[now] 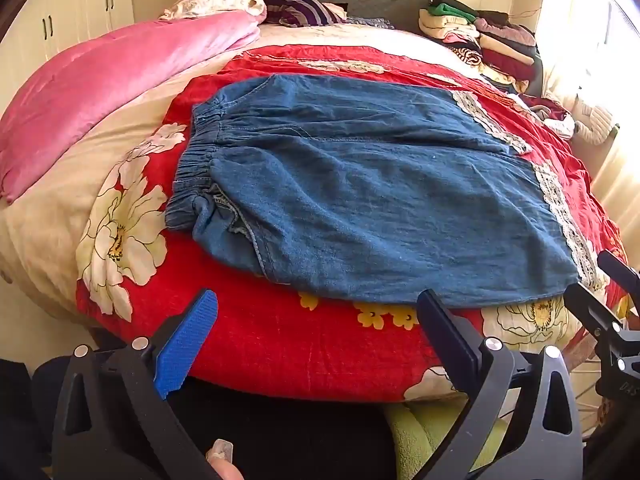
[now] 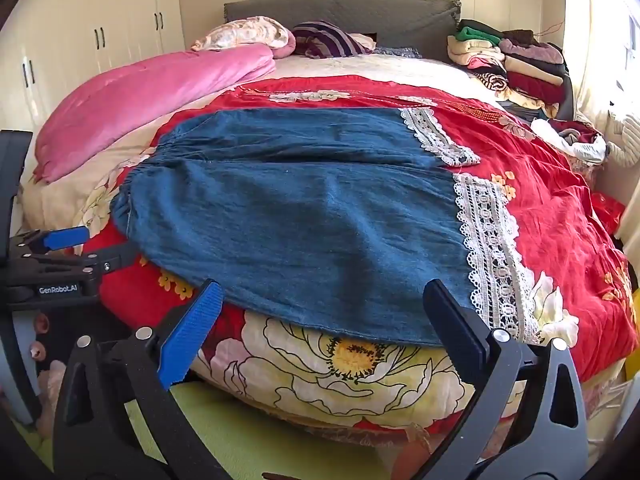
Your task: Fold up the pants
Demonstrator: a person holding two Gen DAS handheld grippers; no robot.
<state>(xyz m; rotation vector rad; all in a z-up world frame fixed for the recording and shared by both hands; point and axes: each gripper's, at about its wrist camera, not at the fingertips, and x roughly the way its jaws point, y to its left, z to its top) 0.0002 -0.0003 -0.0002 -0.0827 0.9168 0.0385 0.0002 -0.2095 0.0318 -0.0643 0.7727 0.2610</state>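
Blue denim is filling the middle of the left wrist view: the pants [image 1: 360, 184] are lying flat on a red floral bedspread [image 1: 280, 344], elastic waistband to the left and lace-trimmed leg ends [image 1: 568, 216] to the right. We are holding the left gripper [image 1: 316, 320] just short of the near hem, its jaws spread wide and gripping nothing. The tip of the right gripper [image 1: 612, 300] is poking in at the right edge, near the lace corner. A pink quilt [image 1: 112, 80] is lying along the far left, and a pile of folded clothes [image 1: 480, 36] is sitting at the far right by the headboard.

In the right wrist view we are seeing the same pants [image 2: 312, 220] from further right (the lace trim [image 2: 492, 248] is much clearer here). The right gripper [image 2: 320, 300] is hovering at the near hem, fingers apart and empty. The left gripper [image 2: 80, 252] is showing at the left edge, beside the waistband end.
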